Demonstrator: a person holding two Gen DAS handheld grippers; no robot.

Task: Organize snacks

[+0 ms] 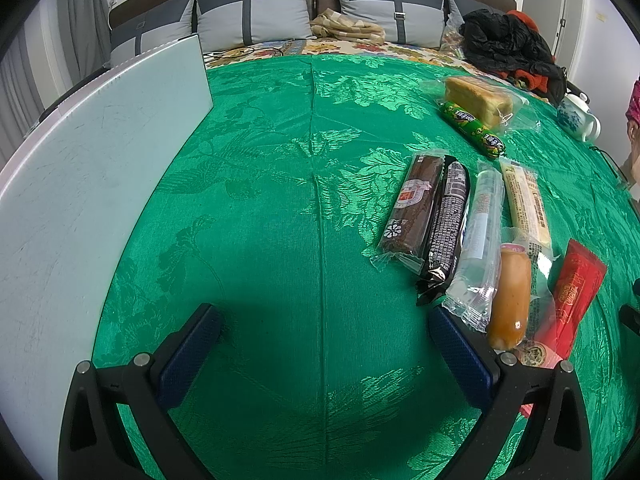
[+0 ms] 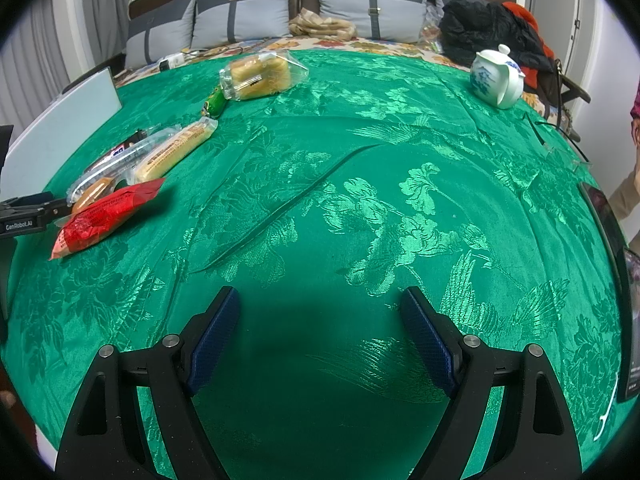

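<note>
Red foil snack packet [image 1: 576, 300] tucks its near end behind the left gripper's arm; small print on the black wrapper [image 1: 450, 220] is unreadable; the dark screen [image 2: 630, 320] runs off the right edge.

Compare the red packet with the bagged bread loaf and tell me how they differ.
The red packet is flat, opaque and printed; the bread loaf is thick and blocky inside a clear bag.
The red packet lies at the near end of the row of long snacks; the bread loaf sits apart at the far end, beside the green sausage stick.
Both lie sealed on the green tablecloth, untouched by either gripper.
</note>
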